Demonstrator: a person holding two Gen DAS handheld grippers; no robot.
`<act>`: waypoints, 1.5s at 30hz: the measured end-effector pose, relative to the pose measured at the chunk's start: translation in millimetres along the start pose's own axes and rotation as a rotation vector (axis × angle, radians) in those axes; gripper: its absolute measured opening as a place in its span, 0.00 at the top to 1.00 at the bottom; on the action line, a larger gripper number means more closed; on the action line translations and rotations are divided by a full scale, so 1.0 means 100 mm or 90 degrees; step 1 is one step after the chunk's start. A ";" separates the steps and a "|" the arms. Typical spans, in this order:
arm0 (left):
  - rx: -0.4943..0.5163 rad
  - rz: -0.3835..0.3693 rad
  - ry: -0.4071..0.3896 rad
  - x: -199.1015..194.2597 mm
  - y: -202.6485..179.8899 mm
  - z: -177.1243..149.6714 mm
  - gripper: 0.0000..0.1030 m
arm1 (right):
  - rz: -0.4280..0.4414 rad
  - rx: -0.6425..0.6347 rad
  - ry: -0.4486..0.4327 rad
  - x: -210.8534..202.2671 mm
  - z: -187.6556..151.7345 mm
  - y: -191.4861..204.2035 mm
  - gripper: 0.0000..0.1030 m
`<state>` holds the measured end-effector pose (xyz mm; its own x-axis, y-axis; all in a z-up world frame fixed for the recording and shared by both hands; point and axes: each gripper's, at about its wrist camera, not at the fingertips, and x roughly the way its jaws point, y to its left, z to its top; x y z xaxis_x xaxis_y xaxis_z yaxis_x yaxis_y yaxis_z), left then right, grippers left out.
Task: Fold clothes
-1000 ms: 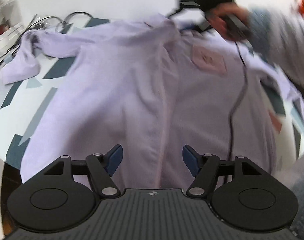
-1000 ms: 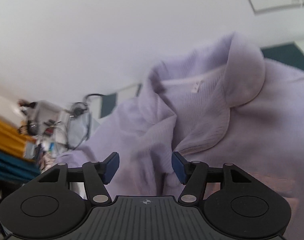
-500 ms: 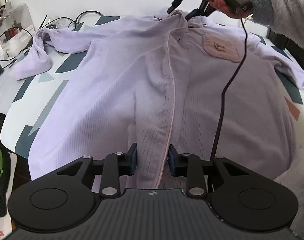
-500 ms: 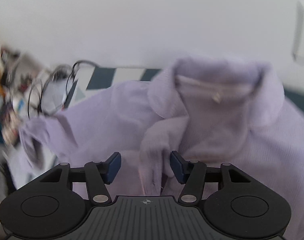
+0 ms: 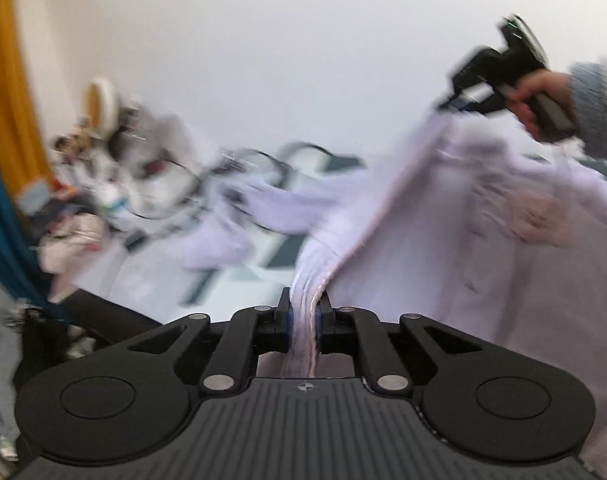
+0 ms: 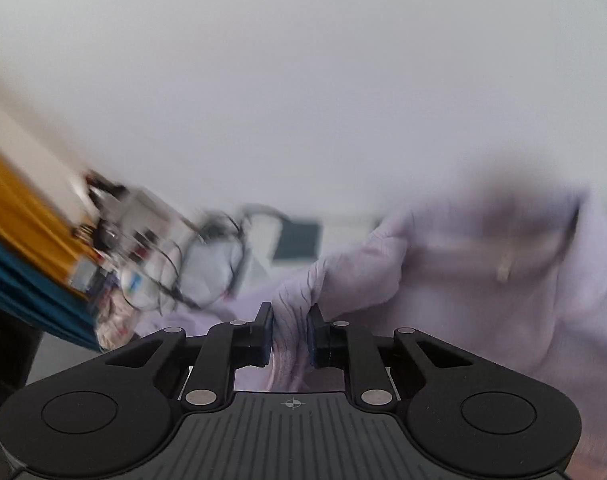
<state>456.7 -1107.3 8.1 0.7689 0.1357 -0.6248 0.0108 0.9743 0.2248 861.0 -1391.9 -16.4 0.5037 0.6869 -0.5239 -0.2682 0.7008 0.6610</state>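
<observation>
The pale lilac knitted cardigan [image 5: 443, 216] is at the lift that opens the fold. In the left wrist view the left gripper [image 5: 303, 316] is clenched on its bunched front edge at the hem, and the cloth rises from there to the right gripper [image 5: 463, 100] by the collar, part of it hanging above the white and dark-teal patterned table [image 5: 151, 292].

In the right wrist view the right gripper [image 6: 289, 334] is closing, fabric pinched between its fingers, just below the collar. Next, I judge, both ends must travel together, keeping the edge taut.
</observation>
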 end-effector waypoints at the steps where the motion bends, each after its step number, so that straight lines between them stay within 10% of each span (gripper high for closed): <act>1: 0.018 -0.035 0.023 0.04 -0.11 -0.07 0.90 | -0.007 0.008 0.006 -0.01 -0.04 -0.10 0.85; 6: 0.109 -0.166 0.158 0.43 -0.69 -0.51 0.90 | -0.111 0.050 0.079 0.14 -0.34 -0.68 0.84; 16: 0.090 -0.203 0.200 0.55 -0.59 -0.50 0.89 | -0.144 -0.017 0.082 0.09 -0.45 -0.66 0.79; 20: 0.075 -0.207 0.210 0.53 -0.69 -0.56 0.26 | -0.212 -0.058 0.082 0.08 -0.52 -0.60 0.58; 21: 0.065 -0.200 0.200 0.48 -0.68 -0.56 0.24 | -0.224 -0.076 0.063 -0.04 -0.57 -0.55 0.49; 30: -0.279 -0.188 0.162 0.14 0.15 -0.99 0.23 | -0.115 -0.080 0.054 -0.54 -1.29 -0.08 0.31; 37: -0.613 -0.067 0.141 0.25 0.97 -1.51 0.23 | -0.058 -0.044 0.116 -0.61 -1.96 0.16 0.30; 45: -0.523 -0.097 0.098 0.44 1.03 -1.08 0.12 | -0.144 -0.195 0.139 -0.71 -2.50 0.61 0.21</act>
<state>422.8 -981.5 -77.2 0.7008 -0.0419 -0.7121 -0.4068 0.7966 -0.4472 604.0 -1349.7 -73.6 0.4016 0.5106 -0.7603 -0.4184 0.8408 0.3436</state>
